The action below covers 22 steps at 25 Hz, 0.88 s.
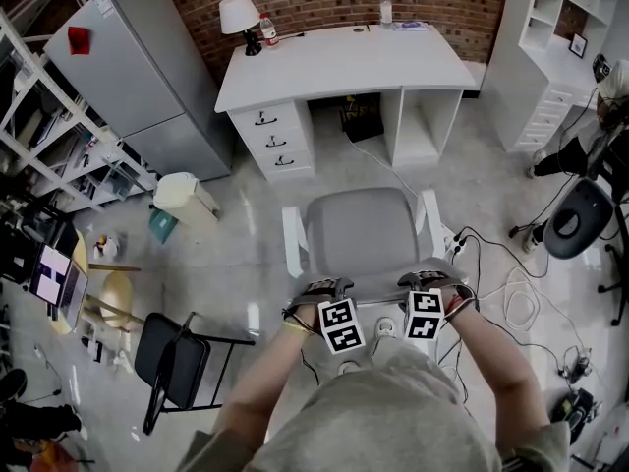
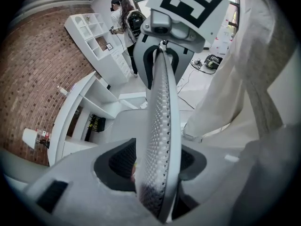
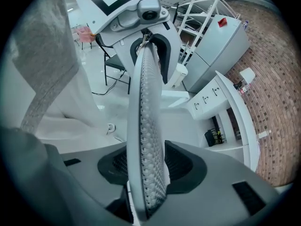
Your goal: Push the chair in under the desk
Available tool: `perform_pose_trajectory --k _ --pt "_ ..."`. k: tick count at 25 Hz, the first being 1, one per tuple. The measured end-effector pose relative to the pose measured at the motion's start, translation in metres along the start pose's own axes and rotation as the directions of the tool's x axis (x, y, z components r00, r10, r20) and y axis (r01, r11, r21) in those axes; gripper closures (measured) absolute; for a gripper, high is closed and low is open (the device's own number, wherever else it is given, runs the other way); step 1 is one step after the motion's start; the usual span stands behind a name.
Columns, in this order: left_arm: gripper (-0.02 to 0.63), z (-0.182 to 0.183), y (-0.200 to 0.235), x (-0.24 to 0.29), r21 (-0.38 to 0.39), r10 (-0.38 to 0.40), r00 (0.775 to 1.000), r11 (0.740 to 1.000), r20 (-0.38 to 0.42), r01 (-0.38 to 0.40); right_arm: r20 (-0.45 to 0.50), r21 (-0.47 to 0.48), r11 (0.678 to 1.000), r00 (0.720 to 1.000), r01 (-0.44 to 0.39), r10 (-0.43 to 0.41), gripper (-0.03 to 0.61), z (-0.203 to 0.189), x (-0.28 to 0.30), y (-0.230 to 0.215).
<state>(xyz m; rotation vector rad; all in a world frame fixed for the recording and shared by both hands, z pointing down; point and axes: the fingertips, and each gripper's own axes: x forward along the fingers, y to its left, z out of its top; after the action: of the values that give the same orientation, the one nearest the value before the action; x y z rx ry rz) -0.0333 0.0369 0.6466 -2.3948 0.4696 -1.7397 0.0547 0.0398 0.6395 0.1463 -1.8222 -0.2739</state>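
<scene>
A grey chair (image 1: 359, 229) with white arms stands on the floor in front of the white desk (image 1: 344, 67), facing it. Both grippers sit on the top edge of its mesh backrest (image 1: 378, 300). My left gripper (image 1: 329, 288) straddles the backrest (image 2: 162, 126); a narrow gap shows beside one pad (image 2: 124, 157), so the left gripper (image 2: 157, 166) is open round it. My right gripper (image 1: 428, 281) straddles the backrest (image 3: 146, 126) too. Its pads (image 3: 176, 161) lie close against both faces of the mesh. Whether the right gripper (image 3: 148, 166) presses on it I cannot tell.
A lamp (image 1: 241, 13) and a bottle (image 1: 385, 8) stand on the desk. A grey fridge (image 1: 147, 67) is at the left, with a bin (image 1: 187, 200) and a black folding chair (image 1: 177, 357). Cables (image 1: 511, 293) lie right; white shelves (image 1: 560, 47) and a black office chair (image 1: 580, 219) beyond.
</scene>
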Motion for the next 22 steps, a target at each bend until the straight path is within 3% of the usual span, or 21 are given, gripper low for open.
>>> perform_pose_trajectory --k 8,22 --pt "0.469 -0.006 0.001 0.004 0.039 0.021 0.998 0.999 -0.058 -0.018 -0.022 -0.055 0.997 0.998 0.06 -0.062 0.509 -0.002 0.001 -0.004" --pt "0.571 -0.008 0.008 0.011 0.148 0.039 0.995 0.989 -0.094 -0.025 -0.041 -0.154 0.983 0.993 0.104 -0.111 0.568 -0.006 0.007 -0.015"
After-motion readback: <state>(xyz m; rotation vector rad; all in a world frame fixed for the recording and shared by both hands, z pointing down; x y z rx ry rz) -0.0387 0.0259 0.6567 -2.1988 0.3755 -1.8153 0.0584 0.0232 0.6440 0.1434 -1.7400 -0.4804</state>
